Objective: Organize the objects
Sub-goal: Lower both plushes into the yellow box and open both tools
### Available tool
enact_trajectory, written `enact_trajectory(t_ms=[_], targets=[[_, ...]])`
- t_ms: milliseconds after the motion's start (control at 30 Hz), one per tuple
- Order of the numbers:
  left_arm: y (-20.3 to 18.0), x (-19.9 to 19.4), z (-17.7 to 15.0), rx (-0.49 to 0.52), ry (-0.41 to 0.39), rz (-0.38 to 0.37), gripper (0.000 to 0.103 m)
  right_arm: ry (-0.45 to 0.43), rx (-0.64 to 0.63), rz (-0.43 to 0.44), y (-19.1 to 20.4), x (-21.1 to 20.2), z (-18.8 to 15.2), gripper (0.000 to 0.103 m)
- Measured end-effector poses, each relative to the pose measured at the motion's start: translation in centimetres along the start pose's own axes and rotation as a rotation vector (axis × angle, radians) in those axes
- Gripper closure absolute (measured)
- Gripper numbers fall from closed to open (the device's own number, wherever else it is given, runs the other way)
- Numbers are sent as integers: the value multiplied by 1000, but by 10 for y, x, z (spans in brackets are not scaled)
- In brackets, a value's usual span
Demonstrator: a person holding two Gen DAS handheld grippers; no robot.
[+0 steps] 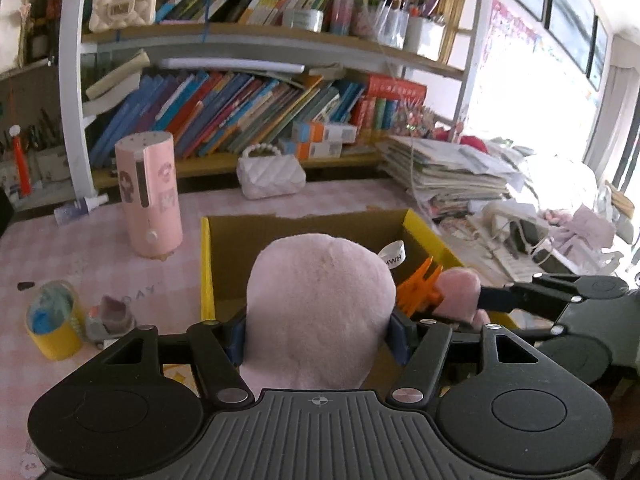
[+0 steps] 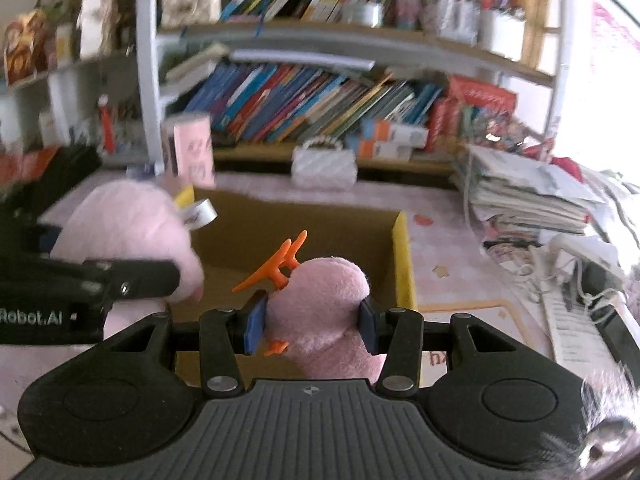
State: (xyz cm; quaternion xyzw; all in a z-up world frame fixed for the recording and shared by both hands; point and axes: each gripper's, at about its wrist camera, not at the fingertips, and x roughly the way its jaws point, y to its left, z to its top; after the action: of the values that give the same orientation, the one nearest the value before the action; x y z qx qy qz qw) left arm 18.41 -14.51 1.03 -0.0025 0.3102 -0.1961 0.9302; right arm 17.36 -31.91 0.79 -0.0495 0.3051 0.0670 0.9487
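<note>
A pink plush toy [image 1: 320, 304] with a white label is held over an open cardboard box [image 1: 304, 232] with yellow flaps. My left gripper [image 1: 318, 336] is shut on its large rounded part. My right gripper [image 2: 312, 324] is shut on a smaller pink part of the toy [image 2: 324, 304], with an orange hair claw clip [image 2: 276, 266] beside its left finger. The right gripper also shows in the left wrist view [image 1: 496, 298], at the right. The large part shows in the right wrist view [image 2: 124, 232], at the left.
A pink cylinder appliance [image 1: 150, 196], a white quilted purse [image 1: 272, 174], a yellow tape roll [image 1: 54, 330] and a small grey toy [image 1: 110, 318] stand on the pink checked table. A paper stack [image 1: 452, 172] lies at right. Bookshelves fill the back.
</note>
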Motion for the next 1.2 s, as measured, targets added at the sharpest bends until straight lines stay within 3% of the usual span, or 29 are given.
enact_trajectory(t_ms=[300,700,1033,1200], targets=[[-3,34,1,10,55,29,38,118,-75,51,-6,44,-6,59],[-9,60,-8,64,91,72,36,147,-237,69,-10,60,-2,59],[-18,66,-6,99,92,72,34,152,-259,53,-17,61,-4,59],[-17,64,-7,84,99,60,29,145,-257,48,-20,61,-4,59]])
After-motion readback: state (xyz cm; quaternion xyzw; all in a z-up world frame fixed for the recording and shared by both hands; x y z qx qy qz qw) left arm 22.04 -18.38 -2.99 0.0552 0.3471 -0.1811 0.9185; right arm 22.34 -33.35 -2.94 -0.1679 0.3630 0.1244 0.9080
